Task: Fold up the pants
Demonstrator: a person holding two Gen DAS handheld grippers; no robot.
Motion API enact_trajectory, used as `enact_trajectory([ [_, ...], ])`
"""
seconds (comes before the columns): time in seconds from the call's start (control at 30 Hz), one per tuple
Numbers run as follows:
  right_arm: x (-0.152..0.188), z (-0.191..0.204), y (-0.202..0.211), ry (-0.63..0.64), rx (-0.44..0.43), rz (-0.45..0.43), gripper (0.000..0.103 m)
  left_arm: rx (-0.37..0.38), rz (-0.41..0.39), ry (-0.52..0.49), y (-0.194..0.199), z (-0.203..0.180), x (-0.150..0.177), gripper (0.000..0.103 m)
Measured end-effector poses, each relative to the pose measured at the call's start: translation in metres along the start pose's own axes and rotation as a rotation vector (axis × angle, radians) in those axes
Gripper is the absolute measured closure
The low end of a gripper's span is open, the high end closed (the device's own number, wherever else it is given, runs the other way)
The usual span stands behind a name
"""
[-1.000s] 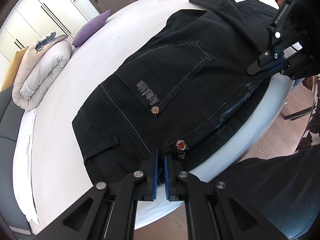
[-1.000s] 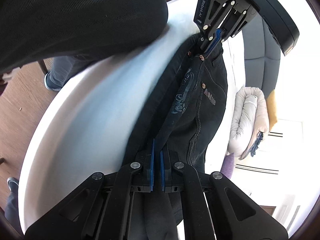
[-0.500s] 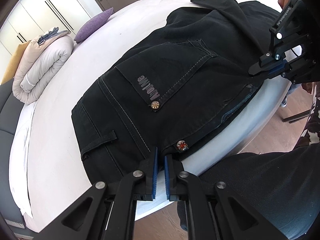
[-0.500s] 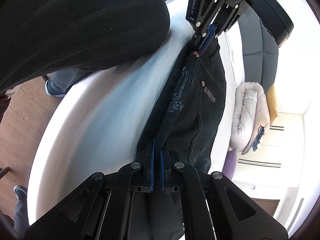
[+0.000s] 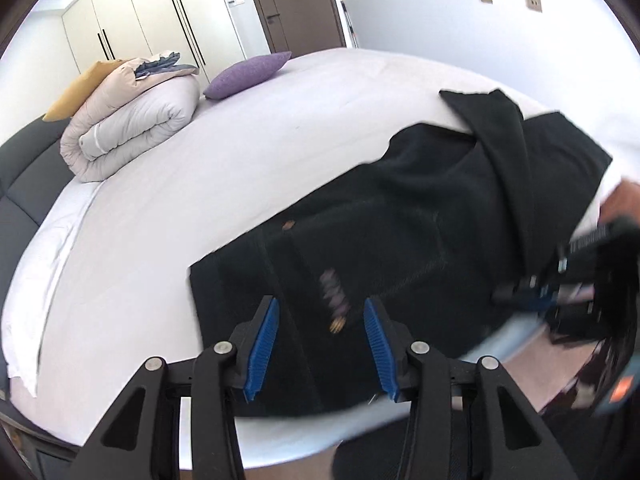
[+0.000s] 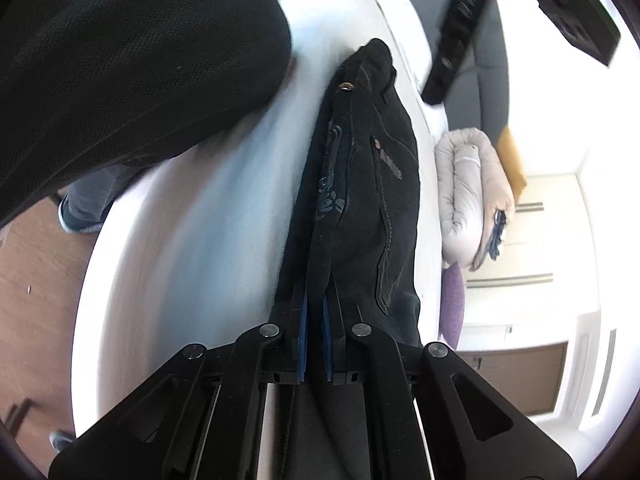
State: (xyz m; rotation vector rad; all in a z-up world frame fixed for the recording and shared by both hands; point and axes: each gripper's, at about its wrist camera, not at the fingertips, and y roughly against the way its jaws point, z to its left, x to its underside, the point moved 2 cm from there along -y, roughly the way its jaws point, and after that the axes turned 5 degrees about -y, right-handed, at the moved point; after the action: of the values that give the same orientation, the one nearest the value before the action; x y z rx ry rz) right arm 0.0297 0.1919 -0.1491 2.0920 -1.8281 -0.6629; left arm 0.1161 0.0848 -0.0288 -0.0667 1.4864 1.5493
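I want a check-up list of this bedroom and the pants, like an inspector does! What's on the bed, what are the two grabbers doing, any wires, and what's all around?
Surface: bed with a white sheet, mostly smooth.
Job's things: black pants lie flat near the bed's edge, legs folded over at the far end.
Clutter: rolled duvet, purple cushion and a yellow cushion at the far side of the bed.
Grippers: left gripper has just been opening, above the waistband, pads clear of the cloth; right gripper shut on the pants' edge.
Cables: nothing seen.
Surroundings: white wardrobe, brown door, dark headboard, wooden floor, a person's dark sleeve.
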Motion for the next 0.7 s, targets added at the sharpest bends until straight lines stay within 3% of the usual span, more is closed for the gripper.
enact_trajectory([
  [0.07,-0.001,0.002,-0.001,-0.021,0.022,0.001,0.097,0.015,0.044,-0.008,-0.024,-0.011,-0.01,0.056],
  [0.2,0.002,-0.006,0.004,-0.165,-0.005,-0.001,0.095,0.048,0.215,-0.006,-0.088,-0.032,-0.006,0.056],
  [0.27,0.009,-0.02,0.012,-0.305,-0.05,0.0,0.091,0.066,0.199,0.09,-0.095,-0.025,-0.003,0.055],
  [0.33,0.027,-0.043,0.024,-0.541,-0.134,-0.01,0.08,0.084,0.201,0.159,-0.095,-0.018,-0.001,0.054],
  [0.4,0.053,-0.068,0.036,-0.799,-0.202,-0.035,0.02,0.058,0.201,0.138,-0.095,-0.021,-0.001,0.054],
  [0.43,0.072,-0.082,0.043,-0.939,-0.207,-0.066,0.013,0.045,0.203,0.132,-0.095,-0.025,-0.001,0.054],
  [0.5,0.106,-0.108,0.047,-1.156,-0.231,-0.087,0.013,0.039,0.202,0.152,-0.097,-0.023,0.0,0.054],
  [0.7,0.23,-0.192,0.024,-1.647,-0.204,0.015,0.013,0.046,0.174,0.195,-0.096,-0.024,0.005,0.054],
])
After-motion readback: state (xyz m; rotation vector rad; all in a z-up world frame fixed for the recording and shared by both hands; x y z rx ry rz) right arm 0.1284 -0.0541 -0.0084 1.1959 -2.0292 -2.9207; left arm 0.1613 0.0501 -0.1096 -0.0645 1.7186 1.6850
